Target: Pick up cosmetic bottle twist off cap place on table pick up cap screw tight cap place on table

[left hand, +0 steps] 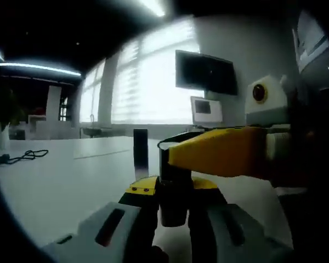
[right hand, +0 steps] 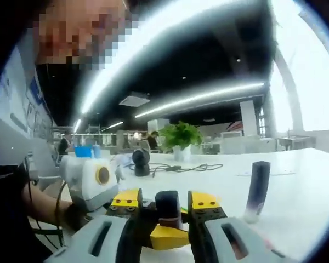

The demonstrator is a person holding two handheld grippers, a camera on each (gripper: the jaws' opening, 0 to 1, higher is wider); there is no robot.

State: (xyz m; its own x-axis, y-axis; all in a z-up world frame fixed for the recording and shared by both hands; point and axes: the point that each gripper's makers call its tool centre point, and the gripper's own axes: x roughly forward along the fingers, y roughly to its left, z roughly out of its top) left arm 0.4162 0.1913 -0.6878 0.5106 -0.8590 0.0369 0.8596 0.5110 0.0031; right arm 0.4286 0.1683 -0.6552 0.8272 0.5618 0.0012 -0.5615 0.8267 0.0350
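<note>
Left gripper (left hand: 172,189): jaws clamped on the bottle (left hand: 174,203), a small dark thing pinched between the yellow pads. It is held in the air above the table (left hand: 71,181), nearer the camera than the tube (left hand: 140,150).

Right gripper (left hand: 197,153) comes into the left gripper view from the right. Its yellow jaw lies across the upper end of the bottle and touches it, just right of the tube as seen there.

Right gripper view: right gripper (right hand: 169,207) has its jaws closed on the same bottle (right hand: 169,208), dark rounded end showing between the pads. The left gripper (right hand: 167,238) has a yellow jaw just under it, touching the bottle from below. So both tools grip one item, at right angles to each other. I can't tell where the cap ends and the body starts; it's all dark.

The tube (right hand: 257,189) is dark, upright and alone on the table (right hand: 301,181), right of the bottle and apart from both grippers. I can't tell what it is.

Other stuff:
- Cable (left hand: 22,157) lies loose on the table, well left of the tube. In the right gripper view the cable (right hand: 181,167) sits left of the tube and farther back.
- Plant (right hand: 180,136) stands behind the cable, left of the tube.
- Monitor (left hand: 205,71) hangs on the far wall, up and right of the tube.
</note>
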